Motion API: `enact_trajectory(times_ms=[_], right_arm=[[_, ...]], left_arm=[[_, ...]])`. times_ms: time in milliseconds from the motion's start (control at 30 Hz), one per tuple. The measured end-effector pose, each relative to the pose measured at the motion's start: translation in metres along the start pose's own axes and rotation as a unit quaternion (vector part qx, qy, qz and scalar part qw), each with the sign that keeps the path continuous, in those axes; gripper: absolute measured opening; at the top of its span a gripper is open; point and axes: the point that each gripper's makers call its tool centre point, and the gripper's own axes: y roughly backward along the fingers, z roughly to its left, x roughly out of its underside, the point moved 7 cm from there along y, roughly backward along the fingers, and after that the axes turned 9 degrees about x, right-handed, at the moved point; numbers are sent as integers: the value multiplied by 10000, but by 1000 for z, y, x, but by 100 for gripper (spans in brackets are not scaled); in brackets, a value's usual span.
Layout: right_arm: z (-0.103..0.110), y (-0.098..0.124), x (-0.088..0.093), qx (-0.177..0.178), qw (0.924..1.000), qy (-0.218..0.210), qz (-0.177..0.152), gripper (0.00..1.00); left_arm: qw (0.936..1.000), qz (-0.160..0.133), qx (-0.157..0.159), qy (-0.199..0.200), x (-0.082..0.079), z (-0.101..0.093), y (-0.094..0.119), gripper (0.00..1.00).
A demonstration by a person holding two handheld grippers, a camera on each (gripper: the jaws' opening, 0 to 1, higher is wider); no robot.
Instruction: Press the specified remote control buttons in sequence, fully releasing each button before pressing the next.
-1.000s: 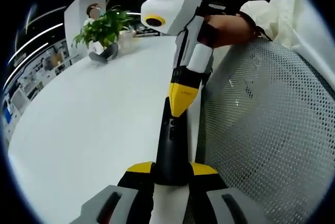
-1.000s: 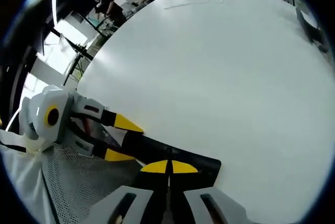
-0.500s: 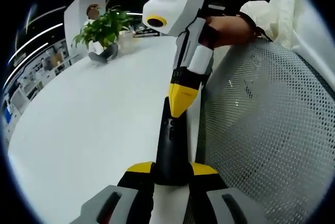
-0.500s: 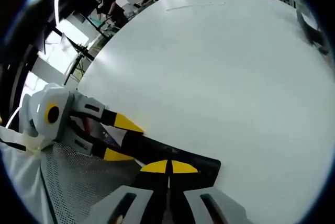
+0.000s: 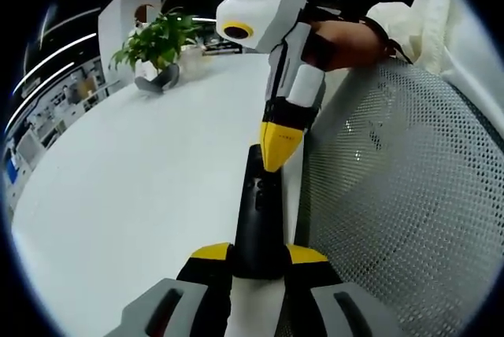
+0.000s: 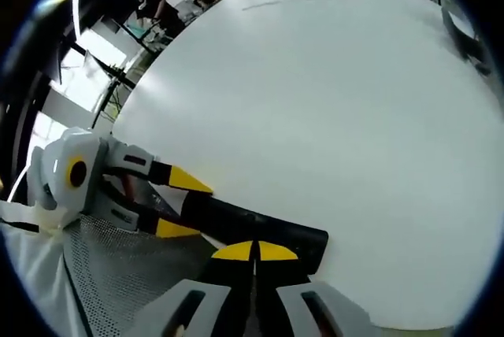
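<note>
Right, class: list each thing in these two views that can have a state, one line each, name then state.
remote control: lying along the table edge, one end clamped.
left tool: shut on the remote control's near end.
right tool: jaws shut, tips at the remote's button face; contact cannot be confirmed.
white table: flat, bare surface.
potted plant: upright at the table's far end.
mesh chair back: beside the table edge.

Count: one remote, two grippers, one bench, one plant.

One black remote control (image 5: 258, 211) lies ahead of the left gripper (image 5: 258, 254), with the right gripper (image 5: 279, 142) above it; one white bench (image 5: 134, 187), one potted plant (image 5: 157, 44) far ahead, one mesh chair back (image 5: 402, 195) alongside, one sleeve (image 5: 409, 18).
</note>
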Motion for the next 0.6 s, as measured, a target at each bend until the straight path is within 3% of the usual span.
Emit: enact_trajectory(times_ms=[367,600], right_arm=[[-3,2,3,167,9995,-181,203,0],[0,0,4,315,9991,137,257,0]], left_arm=[[10000,-5,-1,-5,0,0,0,25],[10000,-12,11,-17,-1,0,0,25]])
